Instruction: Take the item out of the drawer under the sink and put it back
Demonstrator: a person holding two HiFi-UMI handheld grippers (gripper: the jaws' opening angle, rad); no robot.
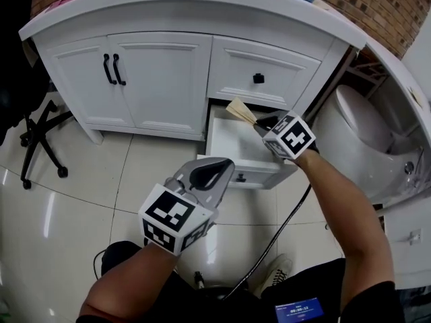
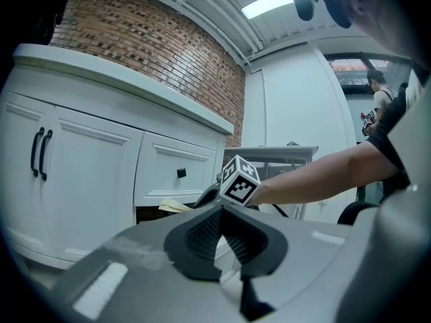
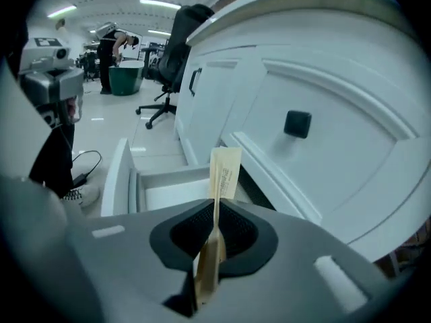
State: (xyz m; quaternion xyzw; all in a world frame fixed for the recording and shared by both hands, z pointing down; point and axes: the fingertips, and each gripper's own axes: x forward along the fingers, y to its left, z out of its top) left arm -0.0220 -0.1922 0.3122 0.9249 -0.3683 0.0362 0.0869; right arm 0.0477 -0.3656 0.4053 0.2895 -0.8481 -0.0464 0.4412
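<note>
A black chair (image 1: pixel 39 138) stands at far left on the tiled floor. Beside it is the white cabinet (image 1: pixel 161 86), its two doors fitted with black handles (image 1: pixel 113 69). The left gripper (image 1: pixel 217 169) hovers in front of the cabinet with its jaws pressed together and nothing between them. To its right the lower drawer (image 1: pixel 248 175) stands pulled out, below a closed drawer with a black knob (image 1: pixel 258 78).

A thin beige packet (image 1: pixel 241 110) hangs above the rear of the open drawer, pinched at one end by the right gripper (image 1: pixel 260 122). In the head view its long axis runs from the jaws up and left, the free end pointing at the cabinet front. The right gripper view shows the packet (image 3: pixel 224 172) on edge between the pads, reaching past the tips. Fine print runs along it, too small to read. No brand can be made out. A white toilet (image 1: pixel 357 130) sits at far right.
</note>
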